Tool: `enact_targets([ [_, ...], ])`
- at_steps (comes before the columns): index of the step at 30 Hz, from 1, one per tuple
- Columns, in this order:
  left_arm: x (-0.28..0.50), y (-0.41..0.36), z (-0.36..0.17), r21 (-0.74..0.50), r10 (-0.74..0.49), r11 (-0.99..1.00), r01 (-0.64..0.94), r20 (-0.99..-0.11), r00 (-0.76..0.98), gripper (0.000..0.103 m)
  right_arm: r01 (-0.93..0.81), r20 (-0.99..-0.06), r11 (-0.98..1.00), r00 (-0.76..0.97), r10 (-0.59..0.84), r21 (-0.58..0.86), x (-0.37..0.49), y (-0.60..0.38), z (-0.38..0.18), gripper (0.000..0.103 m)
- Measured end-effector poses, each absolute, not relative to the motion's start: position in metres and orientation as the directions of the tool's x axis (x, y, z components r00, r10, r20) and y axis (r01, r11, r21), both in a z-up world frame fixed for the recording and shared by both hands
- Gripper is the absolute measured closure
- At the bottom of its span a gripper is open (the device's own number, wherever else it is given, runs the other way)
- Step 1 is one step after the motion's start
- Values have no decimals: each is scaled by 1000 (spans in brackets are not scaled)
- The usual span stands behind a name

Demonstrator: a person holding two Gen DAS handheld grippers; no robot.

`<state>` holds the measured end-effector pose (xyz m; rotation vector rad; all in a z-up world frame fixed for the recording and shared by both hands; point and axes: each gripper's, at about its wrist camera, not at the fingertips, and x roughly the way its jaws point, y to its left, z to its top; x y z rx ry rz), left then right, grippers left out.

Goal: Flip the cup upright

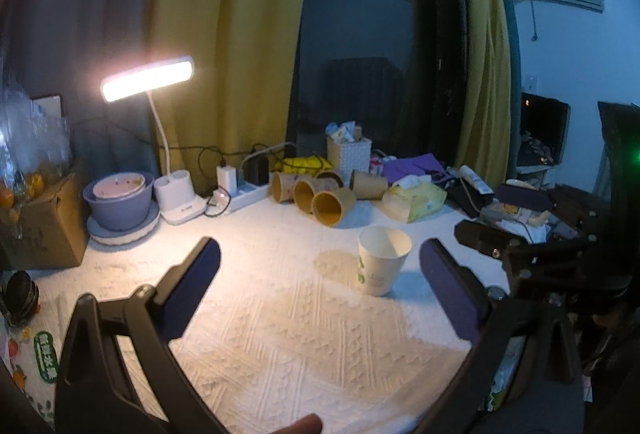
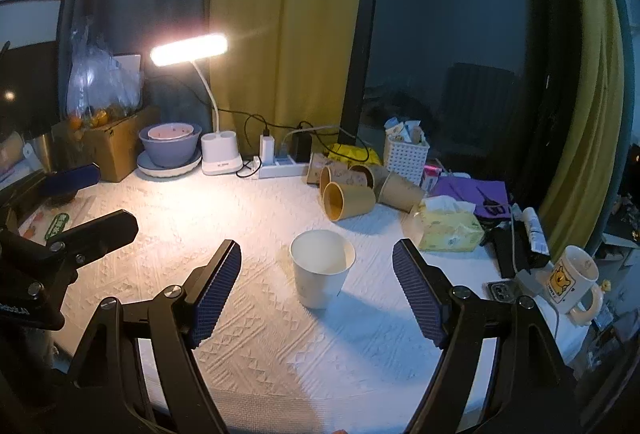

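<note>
A white paper cup (image 1: 382,260) stands upright, mouth up, on the white textured tablecloth (image 1: 280,334). It also shows in the right wrist view (image 2: 322,274). My left gripper (image 1: 320,254) is open and empty, and the cup stands just beyond it, near its right finger. My right gripper (image 2: 317,258) is open and empty, and the cup stands between and slightly beyond its fingertips, touching neither. The right gripper's black body shows at the right edge of the left wrist view (image 1: 532,254). The left gripper's fingers (image 2: 104,230) show at the left of the right wrist view.
Several brown paper cups (image 2: 352,196) lie on their sides at the back. A lit desk lamp (image 2: 220,150), a power strip (image 2: 280,166), stacked bowls (image 2: 170,148), a cardboard box (image 2: 116,146), a tissue pack (image 2: 450,228), a white basket (image 2: 406,154) and a bear mug (image 2: 572,280) ring the table.
</note>
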<state>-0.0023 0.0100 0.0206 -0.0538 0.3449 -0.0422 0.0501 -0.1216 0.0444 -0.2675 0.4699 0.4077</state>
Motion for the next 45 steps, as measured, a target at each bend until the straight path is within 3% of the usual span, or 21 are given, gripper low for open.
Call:
enact_targets([
  [32,-42,-5,62,4,-1,1000,1,-125,992,2,-401,-369,903,871,324,-154,18,-152,83,22],
  [45,-44,-4,63,-8,-9,1000,8,-122,992,2,-401,-377,904,868,323,-149,21,-154,80,22],
])
